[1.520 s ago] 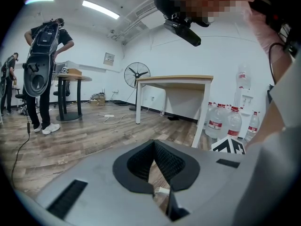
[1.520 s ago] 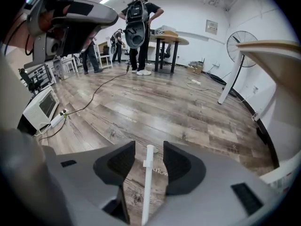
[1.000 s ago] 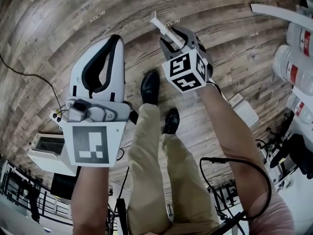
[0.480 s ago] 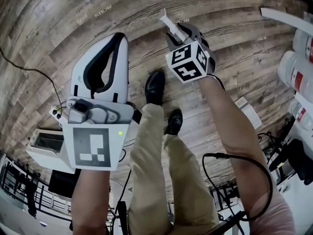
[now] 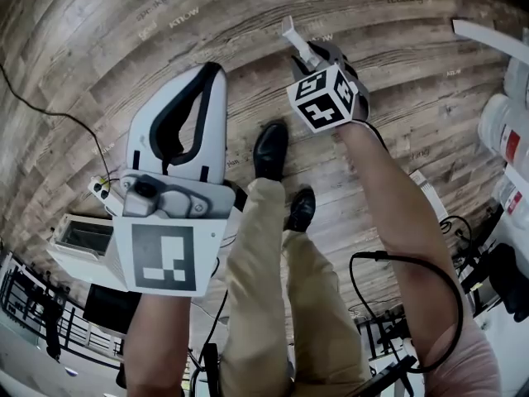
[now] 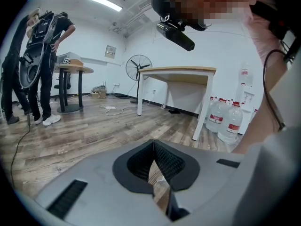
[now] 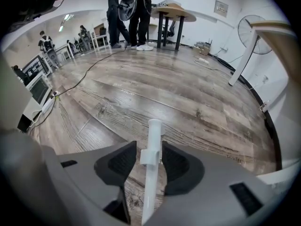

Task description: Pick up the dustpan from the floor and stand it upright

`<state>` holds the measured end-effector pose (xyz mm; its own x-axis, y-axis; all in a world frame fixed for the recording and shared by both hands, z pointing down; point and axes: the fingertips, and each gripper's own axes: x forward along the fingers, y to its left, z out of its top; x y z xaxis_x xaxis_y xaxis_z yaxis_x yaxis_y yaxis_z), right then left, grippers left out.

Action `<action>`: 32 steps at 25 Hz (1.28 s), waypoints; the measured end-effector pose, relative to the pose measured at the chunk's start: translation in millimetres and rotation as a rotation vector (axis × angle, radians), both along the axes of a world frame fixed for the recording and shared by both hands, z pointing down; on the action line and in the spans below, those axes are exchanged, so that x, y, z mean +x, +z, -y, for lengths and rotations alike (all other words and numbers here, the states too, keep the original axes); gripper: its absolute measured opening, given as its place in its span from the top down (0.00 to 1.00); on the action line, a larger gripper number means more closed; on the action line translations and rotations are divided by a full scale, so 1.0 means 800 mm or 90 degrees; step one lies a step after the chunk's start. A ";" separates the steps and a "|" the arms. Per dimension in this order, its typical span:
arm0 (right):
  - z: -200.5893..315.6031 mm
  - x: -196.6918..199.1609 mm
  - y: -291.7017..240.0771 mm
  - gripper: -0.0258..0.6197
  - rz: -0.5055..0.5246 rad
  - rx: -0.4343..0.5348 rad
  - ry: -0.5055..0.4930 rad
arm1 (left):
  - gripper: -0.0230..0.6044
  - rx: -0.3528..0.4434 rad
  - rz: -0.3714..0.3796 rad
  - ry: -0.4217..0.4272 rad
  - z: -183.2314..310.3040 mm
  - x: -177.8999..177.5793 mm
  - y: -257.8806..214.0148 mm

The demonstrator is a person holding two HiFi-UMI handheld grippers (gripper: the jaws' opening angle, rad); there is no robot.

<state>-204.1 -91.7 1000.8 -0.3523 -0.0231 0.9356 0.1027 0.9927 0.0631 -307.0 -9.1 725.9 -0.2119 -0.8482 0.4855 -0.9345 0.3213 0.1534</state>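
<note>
Above the plank floor (image 5: 99, 64), right tool (image 7: 150, 158) tight around the white dustpan handle (image 5: 296, 40), arm outstretched; left tool (image 6: 153, 147) closed, empty.

Bright and even indoors, lit from ceiling strip lights (image 6: 101, 1) seen in the left gripper view. Throws only soft, faint shadows onto the wood floor (image 5: 99, 73). Bends straight lines hard toward every edge; darkens to black corners in both gripper views. Bleaches the dustpan handle (image 7: 150, 182) to near-flat white. Looks sharp mid-room, slightly soft at the rim.
</note>
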 end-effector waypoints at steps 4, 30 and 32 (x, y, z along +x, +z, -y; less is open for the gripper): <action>0.001 0.001 0.013 0.71 -0.015 0.007 0.005 | 0.94 -0.001 0.002 -0.003 -0.003 -0.004 0.001; 0.015 0.015 0.005 0.81 -0.004 0.026 0.041 | 0.94 0.019 0.015 0.005 -0.011 0.019 -0.022; 0.011 0.018 -0.015 0.81 0.002 0.024 0.035 | 0.94 0.023 0.014 0.002 -0.010 0.022 -0.035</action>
<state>-189.9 -100.1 988.5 -0.3528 -0.0786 0.9324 0.0472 0.9937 0.1016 -289.4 -1.0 697.7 -0.2195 -0.8659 0.4494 -0.9389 0.3127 0.1439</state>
